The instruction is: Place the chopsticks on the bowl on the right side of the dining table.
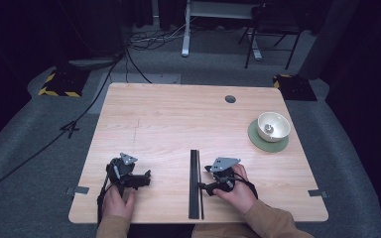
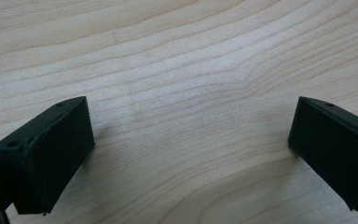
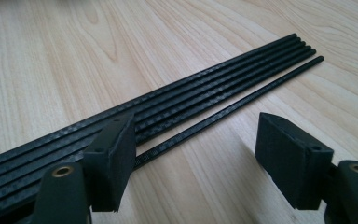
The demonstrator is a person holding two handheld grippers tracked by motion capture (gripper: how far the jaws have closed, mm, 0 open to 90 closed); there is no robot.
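I'm looking at a lab or test studio: bare wooden worktop (image 1: 178, 114) sitting on grey carpet (image 1: 30, 163), cables (image 1: 149, 39) trailing across it, hazard-striped floor blocks (image 1: 59, 84), dark curtained surround.

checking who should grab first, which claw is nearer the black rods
Right. The right claw sits open just beside the black rods, one stray rod lying between its jaws. The left claw rests open on bare table, well off to their left.

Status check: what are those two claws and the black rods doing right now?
Left claw open over bare table. Right claw open, straddling loose rod. Rod bundle alongside. Nothing blocking.
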